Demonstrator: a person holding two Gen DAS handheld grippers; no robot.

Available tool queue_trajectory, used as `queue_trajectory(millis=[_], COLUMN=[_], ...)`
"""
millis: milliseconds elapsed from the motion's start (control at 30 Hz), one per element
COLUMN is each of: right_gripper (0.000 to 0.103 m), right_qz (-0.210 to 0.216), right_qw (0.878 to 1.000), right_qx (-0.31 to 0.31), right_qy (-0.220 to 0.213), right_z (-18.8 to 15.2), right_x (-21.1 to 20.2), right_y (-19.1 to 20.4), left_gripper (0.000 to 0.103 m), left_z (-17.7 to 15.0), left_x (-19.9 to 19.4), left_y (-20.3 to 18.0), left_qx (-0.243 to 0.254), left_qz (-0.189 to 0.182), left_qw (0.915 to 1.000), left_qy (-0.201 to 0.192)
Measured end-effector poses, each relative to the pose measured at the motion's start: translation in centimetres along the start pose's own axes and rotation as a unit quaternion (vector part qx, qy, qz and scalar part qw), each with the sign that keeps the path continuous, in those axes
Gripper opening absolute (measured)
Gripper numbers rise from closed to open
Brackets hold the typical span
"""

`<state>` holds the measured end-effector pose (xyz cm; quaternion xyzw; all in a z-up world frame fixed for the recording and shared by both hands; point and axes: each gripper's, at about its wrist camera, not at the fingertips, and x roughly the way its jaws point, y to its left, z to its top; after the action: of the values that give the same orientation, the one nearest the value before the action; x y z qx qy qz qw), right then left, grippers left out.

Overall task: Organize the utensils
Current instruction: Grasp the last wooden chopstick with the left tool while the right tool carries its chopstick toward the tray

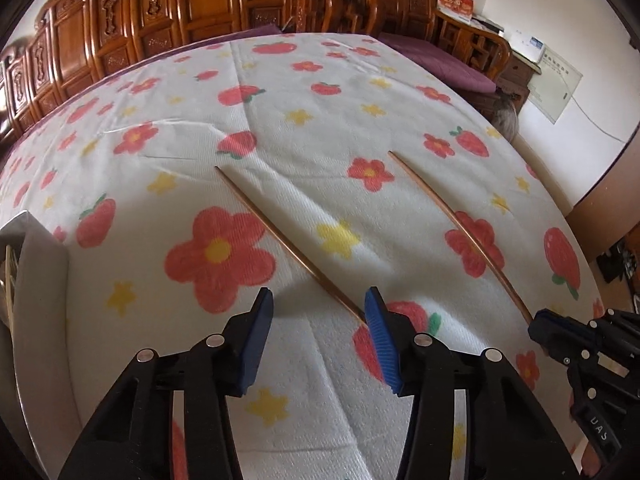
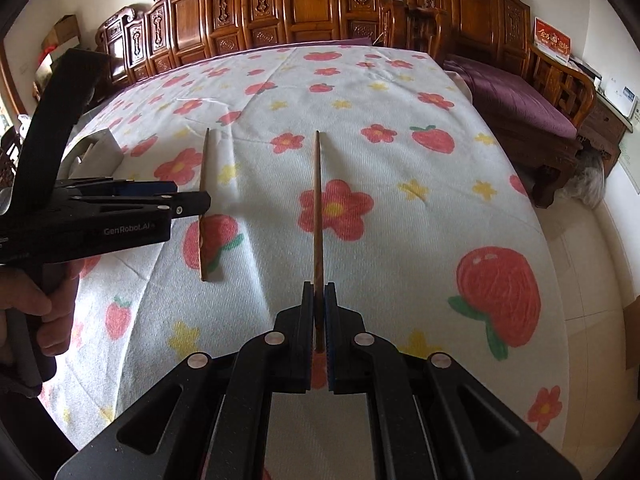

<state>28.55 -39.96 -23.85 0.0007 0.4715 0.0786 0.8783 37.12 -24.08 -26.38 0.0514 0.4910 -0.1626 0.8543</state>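
Two brown wooden chopsticks lie on the flowered tablecloth. My right gripper (image 2: 319, 292) is shut on the near end of the right chopstick (image 2: 317, 208), which points straight ahead; that chopstick (image 1: 460, 224) and gripper (image 1: 538, 320) also show in the left wrist view. My left gripper (image 1: 318, 300) is open, with the near end of the left chopstick (image 1: 280, 236) just inside its right finger (image 1: 380, 336). In the right wrist view the left gripper (image 2: 200, 202) hovers over that chopstick (image 2: 205, 204).
A grey utensil container (image 1: 36, 264) stands at the table's left edge, holding pale sticks; it also shows in the right wrist view (image 2: 100, 148). Carved wooden panels and chairs line the far side. A purple-cushioned bench (image 2: 520, 100) stands at the right.
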Motion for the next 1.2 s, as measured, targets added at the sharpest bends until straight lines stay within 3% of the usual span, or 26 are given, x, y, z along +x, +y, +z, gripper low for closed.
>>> queue_trajectory(millis=[33,133,267,400,667,1200], right_gripper=[0.006,0.006,0.006,0.006,0.006,0.006], right_qz=[0.000,0.000,0.001,0.008,0.022,0.023], right_qw=[1.000,1.000,1.000,1.000,0.998,0.996], right_qx=[-0.001,-0.004,-0.010,-0.017,-0.051,-0.087], right_qy=[0.000,-0.002,-0.004,-0.008,-0.013,-0.021], right_z=[0.0,0.0,0.2,0.4,0.7,1.5], right_x=[0.0,-0.2,-0.4,-0.8,-1.5,-2.8], right_y=[0.1,0.3,0.8,1.6,4.8,10.3], left_gripper=[0.042,0.016,0.006,0.004,0.004,0.004], left_z=[-0.1,-0.5,-1.0,-2.0,-3.1,-3.7], left_x=[0.0,-0.2,-0.8,-1.8,-6.0,-12.6], left_y=[-0.1,-0.2,1.3,2.8,4.4,7.1], left_qx=[0.007,0.019,0.007,0.003,0.021,0.027], left_qz=[0.006,0.016,0.017,0.025,0.045,0.047], left_qw=[1.0000,0.9997,0.9998,0.9996,0.9986,0.9968], left_qy=[0.000,0.001,0.008,0.011,-0.019,-0.059])
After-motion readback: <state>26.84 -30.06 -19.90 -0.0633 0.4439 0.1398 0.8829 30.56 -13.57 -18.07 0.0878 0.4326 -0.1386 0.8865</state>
